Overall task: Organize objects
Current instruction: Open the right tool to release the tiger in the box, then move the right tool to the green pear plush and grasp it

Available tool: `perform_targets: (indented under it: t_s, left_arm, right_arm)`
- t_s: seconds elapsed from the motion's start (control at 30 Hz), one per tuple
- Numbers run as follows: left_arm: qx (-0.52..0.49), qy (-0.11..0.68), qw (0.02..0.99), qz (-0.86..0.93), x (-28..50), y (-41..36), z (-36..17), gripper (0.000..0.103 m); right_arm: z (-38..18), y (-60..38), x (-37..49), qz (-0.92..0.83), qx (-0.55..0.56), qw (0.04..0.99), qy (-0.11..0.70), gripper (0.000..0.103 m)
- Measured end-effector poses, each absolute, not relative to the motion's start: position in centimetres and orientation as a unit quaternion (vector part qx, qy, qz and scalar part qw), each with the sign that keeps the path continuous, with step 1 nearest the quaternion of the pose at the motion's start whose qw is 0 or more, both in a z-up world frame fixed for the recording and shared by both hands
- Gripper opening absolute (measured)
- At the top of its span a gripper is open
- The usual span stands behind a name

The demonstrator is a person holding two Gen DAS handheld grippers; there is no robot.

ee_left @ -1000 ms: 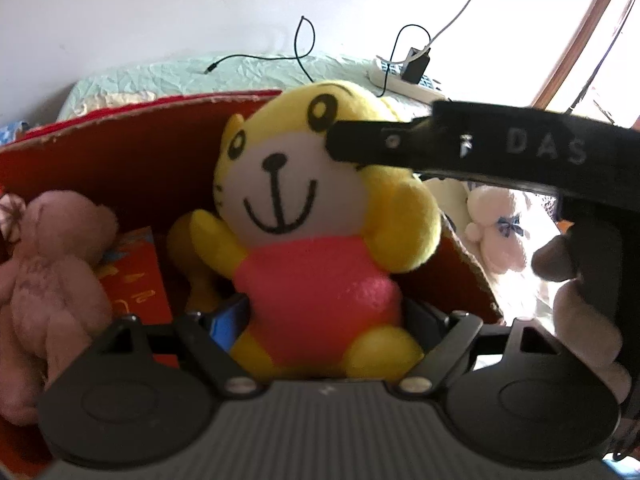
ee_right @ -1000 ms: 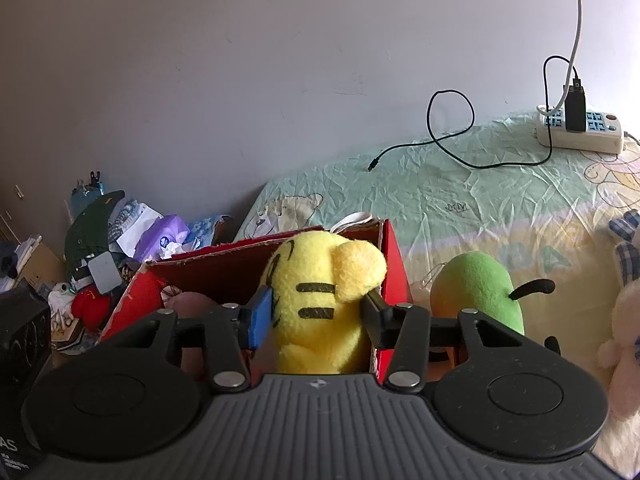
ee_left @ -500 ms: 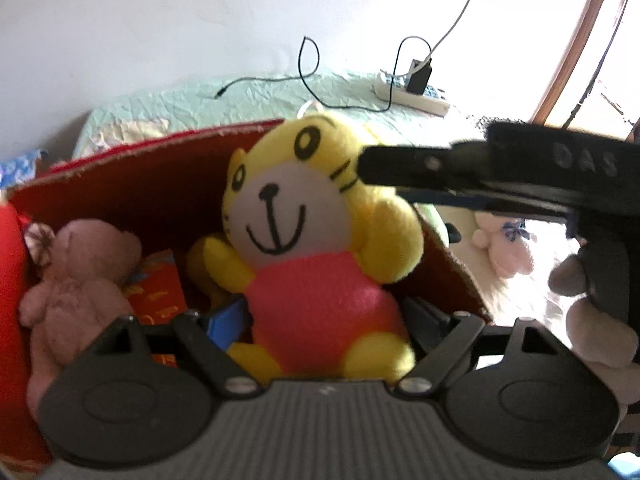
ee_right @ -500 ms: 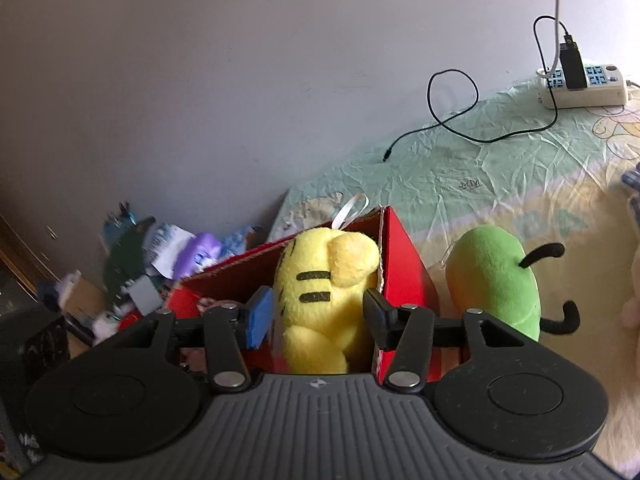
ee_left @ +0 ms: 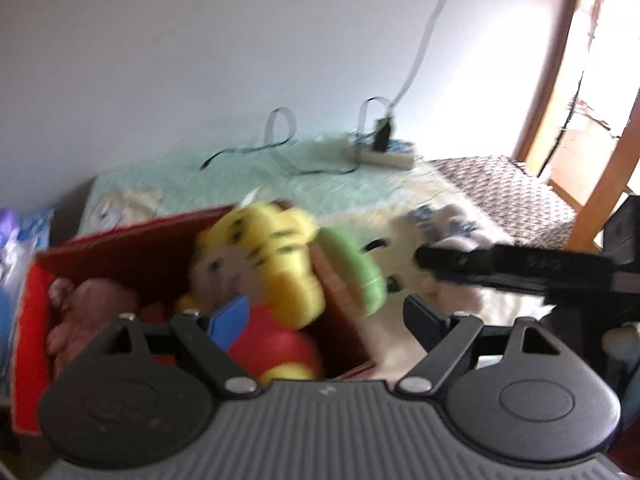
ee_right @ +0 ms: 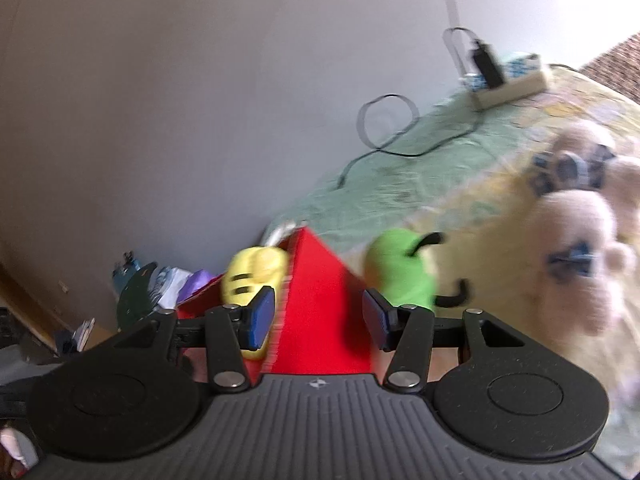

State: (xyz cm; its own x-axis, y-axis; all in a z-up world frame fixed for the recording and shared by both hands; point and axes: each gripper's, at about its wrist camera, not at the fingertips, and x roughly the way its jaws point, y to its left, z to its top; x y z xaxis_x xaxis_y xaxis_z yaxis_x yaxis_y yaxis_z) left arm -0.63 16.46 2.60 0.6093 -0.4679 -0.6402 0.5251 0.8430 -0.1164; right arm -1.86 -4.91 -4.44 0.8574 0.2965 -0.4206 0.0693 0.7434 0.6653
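The yellow tiger plush in a red shirt (ee_left: pixel 276 280) sits inside the red cardboard box (ee_left: pixel 120 248), leaning on its right wall. My left gripper (ee_left: pixel 324 320) is open just above and behind it, touching nothing. My right gripper (ee_right: pixel 320 312) is open over the box's red corner (ee_right: pixel 320 292); the tiger's yellow head (ee_right: pixel 252 272) shows past its left finger. The right gripper's body (ee_left: pixel 520 268) crosses the right of the left wrist view. Both views are blurred.
A pink bear (ee_left: pixel 84 312) lies in the box's left part. A green plush (ee_right: pixel 404 272) lies on the bed beside the box, a white bear with blue bows (ee_right: pixel 572 240) further right. A power strip (ee_right: pixel 508 80) and cable lie at the back. Clutter (ee_right: pixel 160 284) sits left of the bed.
Both grippers have opened and let go of the tiger, which now rests in the box. Both have pulled back and swung right, the right gripper toward the white bear.
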Motion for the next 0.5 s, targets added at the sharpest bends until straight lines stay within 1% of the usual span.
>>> perform_targets:
  t_s: [0.1, 0.2, 0.27, 0.33, 0.5]
  left_arm:
    - [0.049, 0.338, 0.888, -0.307, -1.2, 12.9, 2.9, 0.085]
    - [0.064, 0.342, 0.881, -0.320, -1.3, 9.1, 2.0, 0.083]
    - [0.076, 0.351, 0.879, -0.312, -1.0, 6.7, 0.9, 0.083]
    - [0.093, 0.366, 0.877, -0.299, -0.8, 4.5, -0.5, 0.080]
    - [0.108, 0.396, 0.869, -0.276, -0.2, 1.0, -3.2, 0.080]
  right_arm:
    - [-4.9, -7.7, -3.4, 0.045, 0.363, 0.892, 0.266, 0.053]
    - [-5.6, -10.4, -4.6, 0.030, 0.373, 0.885, 0.277, 0.053]
    - [-6.2, -12.2, -5.2, 0.024, 0.384, 0.878, 0.287, 0.053]
    - [-6.6, -13.8, -6.0, 0.019, 0.397, 0.871, 0.290, 0.053]
    - [-7.6, -17.3, -6.5, 0.015, 0.410, 0.861, 0.302, 0.053]
